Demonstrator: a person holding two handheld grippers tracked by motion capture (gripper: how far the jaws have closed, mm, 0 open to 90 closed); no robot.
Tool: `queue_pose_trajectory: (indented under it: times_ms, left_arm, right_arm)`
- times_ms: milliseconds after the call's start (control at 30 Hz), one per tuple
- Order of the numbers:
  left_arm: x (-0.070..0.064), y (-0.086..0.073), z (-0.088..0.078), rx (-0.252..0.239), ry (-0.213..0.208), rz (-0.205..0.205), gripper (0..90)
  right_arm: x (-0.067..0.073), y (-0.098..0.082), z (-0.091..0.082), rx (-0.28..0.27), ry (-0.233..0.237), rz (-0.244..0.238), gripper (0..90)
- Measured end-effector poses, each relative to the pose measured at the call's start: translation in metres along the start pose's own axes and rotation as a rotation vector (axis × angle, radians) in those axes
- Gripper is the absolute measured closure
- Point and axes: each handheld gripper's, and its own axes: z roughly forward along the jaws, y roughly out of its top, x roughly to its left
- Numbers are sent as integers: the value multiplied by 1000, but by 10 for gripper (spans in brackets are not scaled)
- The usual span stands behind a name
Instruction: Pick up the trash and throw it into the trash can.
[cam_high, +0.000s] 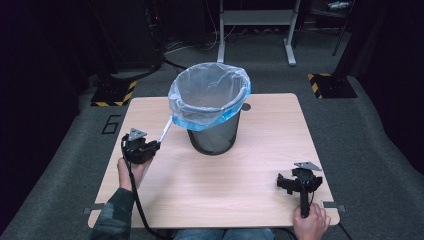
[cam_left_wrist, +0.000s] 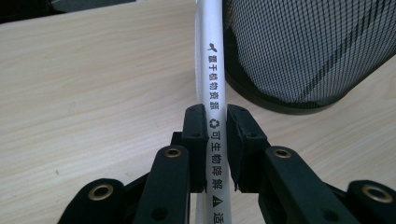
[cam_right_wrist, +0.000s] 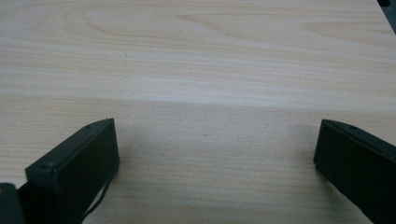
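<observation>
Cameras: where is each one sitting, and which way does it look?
High view: above the table, looking forward and down at the mesh bin; both forearms and grippers show.
Left gripper view: on the left gripper, looking along jaws shut on a white roll.
Right gripper view: on the right gripper, looking past open jaws.
High and left views share roll and bin.

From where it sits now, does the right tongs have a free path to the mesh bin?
Probably yes: the right tongs rest open at the near right of the pale wooden table, with bare tabletop between them and the black mesh bin.
</observation>
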Motion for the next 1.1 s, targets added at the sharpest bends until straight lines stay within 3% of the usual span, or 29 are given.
queue_pose_trajectory:
  times_ms: [1100]
  left_arm:
    - [12, 52, -16, -119, 23, 10, 776]
  right_arm:
    - [0, 0, 0, 0, 0, 0, 0]
